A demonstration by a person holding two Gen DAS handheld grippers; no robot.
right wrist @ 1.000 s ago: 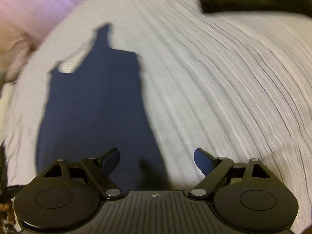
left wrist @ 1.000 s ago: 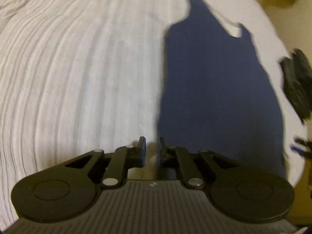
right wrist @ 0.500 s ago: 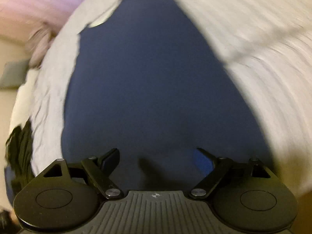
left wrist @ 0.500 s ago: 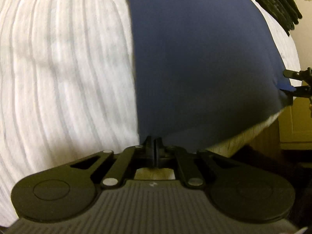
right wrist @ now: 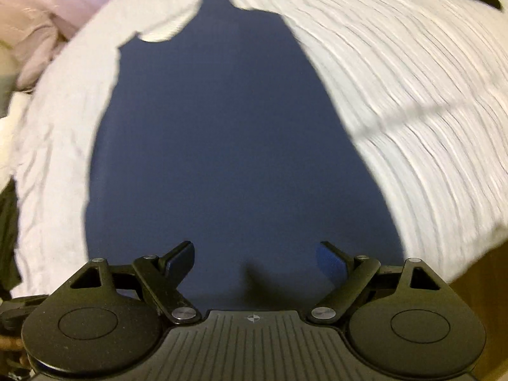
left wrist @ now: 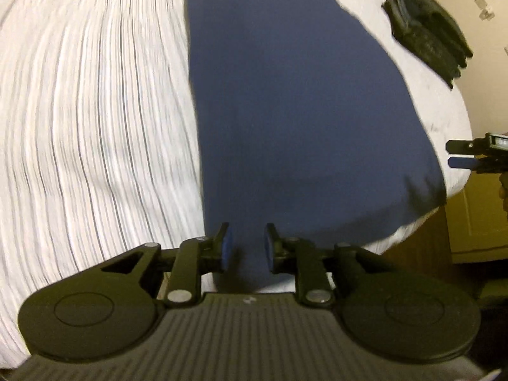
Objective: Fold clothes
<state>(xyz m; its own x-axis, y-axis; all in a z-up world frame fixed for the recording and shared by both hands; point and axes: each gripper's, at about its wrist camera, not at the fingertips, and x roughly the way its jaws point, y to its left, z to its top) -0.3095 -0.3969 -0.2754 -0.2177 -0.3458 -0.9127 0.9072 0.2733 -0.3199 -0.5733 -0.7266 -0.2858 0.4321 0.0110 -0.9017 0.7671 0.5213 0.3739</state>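
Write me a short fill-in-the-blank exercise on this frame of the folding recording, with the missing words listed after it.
1. The navy tank top lies spread flat on the ____ striped bedsheet.
2. The left gripper has its jaws ____, with nothing pinched between them.
3. The right gripper is opened ____ than the left one.
4. The folded dark garment lies apart from the top, on its ____ side in the left wrist view.

Missing words: white; open; wider; right

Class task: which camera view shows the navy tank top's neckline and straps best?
The right wrist view: the navy tank top shows both straps and the scooped neckline. The left wrist view crops the top at the neckline.
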